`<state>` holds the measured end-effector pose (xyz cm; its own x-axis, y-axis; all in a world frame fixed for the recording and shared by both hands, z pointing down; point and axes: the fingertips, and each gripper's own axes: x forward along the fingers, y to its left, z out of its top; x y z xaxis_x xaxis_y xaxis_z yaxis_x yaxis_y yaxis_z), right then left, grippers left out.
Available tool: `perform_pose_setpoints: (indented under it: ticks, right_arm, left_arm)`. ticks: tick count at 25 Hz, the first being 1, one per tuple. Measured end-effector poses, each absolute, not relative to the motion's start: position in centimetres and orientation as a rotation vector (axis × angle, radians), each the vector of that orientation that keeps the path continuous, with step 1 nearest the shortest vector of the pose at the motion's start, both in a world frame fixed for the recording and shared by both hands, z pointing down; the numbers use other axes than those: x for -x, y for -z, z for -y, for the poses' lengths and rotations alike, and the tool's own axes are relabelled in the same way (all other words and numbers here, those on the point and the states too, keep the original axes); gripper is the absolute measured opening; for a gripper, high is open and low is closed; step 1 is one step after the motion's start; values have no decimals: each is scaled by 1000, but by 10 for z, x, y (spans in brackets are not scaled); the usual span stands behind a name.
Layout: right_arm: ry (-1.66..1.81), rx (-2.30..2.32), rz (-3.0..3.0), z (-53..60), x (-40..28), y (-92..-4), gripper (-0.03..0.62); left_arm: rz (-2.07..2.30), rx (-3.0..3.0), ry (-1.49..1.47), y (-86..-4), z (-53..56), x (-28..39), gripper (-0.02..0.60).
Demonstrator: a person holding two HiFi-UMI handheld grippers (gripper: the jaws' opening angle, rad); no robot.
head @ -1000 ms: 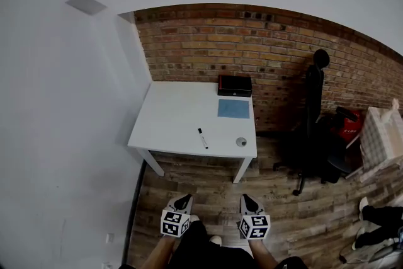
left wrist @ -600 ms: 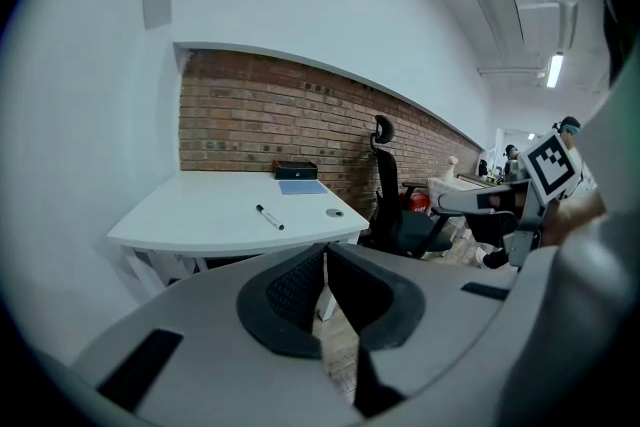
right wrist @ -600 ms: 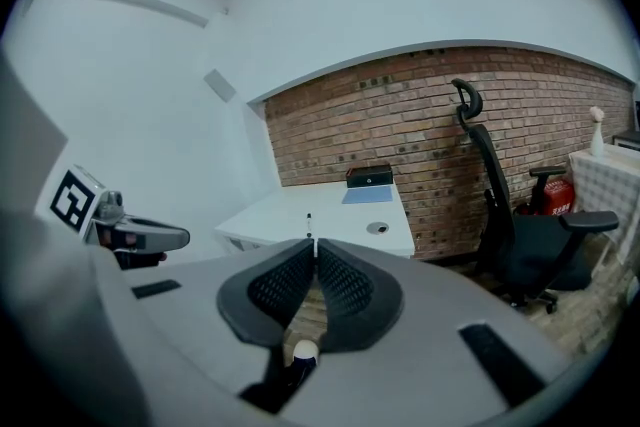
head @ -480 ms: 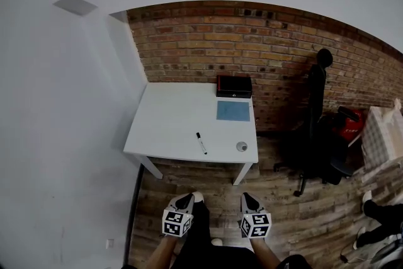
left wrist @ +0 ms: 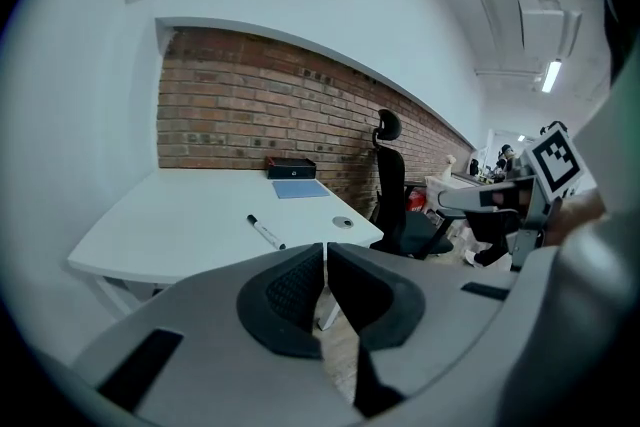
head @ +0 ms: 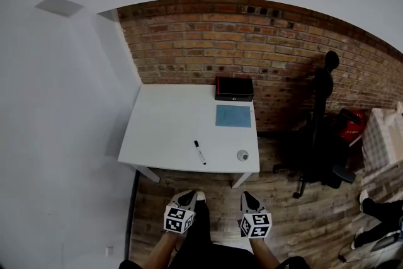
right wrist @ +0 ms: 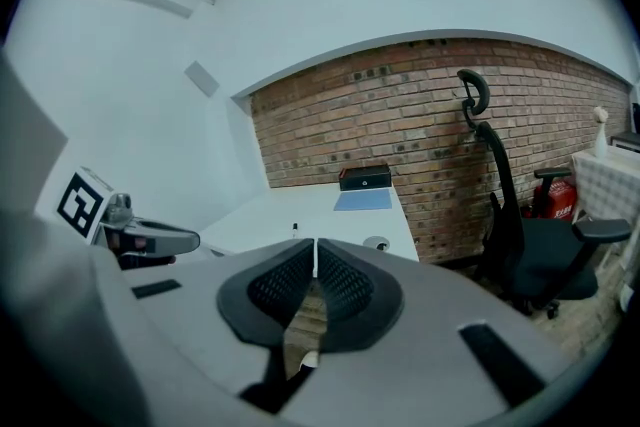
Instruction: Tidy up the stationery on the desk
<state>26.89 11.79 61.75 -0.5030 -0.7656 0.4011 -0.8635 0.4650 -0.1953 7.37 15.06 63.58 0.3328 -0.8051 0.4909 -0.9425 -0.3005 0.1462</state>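
Nearest, the left gripper (head: 186, 197) and the right gripper (head: 247, 197) are held side by side over the wooden floor (head: 277, 198). Each has its jaws pressed together with nothing between them, as a second ago. What has changed is the gap. The near edge of the white desk (head: 157, 129) has drawn closer to both grippers, so the person seems to be walking up to it. The grippers are not over the top yet.

Nothing on the desk has shifted. A black-and-white pen (head: 199, 152) lies loose close to the near edge. A small round grey thing (head: 242, 155), too small to identify, sits to its right by the near right corner. Farther back on the right lies a flat blue pad (head: 233, 115). Behind it a black box (head: 234, 87) stands against the brick wall (head: 264, 41). A black office chair (head: 321, 129) stands right of the desk.

This looks like the approach only, with nothing tidied yet. The pen is probably first within reach, and the jaws must open before any pick.
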Motion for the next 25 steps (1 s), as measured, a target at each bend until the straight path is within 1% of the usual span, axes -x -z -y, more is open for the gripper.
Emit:
perform_pose_setpoints:
  ticks: [9, 20, 25]
  right_arm:
    - [-550, -1452, 2408, -31, -244, -617, 23]
    - [-557, -1455, 2372, 108, -175, -609, 23]
    - [-544, -1462, 2374, 153, -140, -602, 23]
  left_arm:
    - [1464, -2254, -461, -634, -47, -51, 23]
    - [1371, -2307, -482, -628, 95, 0, 23]
    - [1325, -2326, -487, -630, 139, 20, 23]
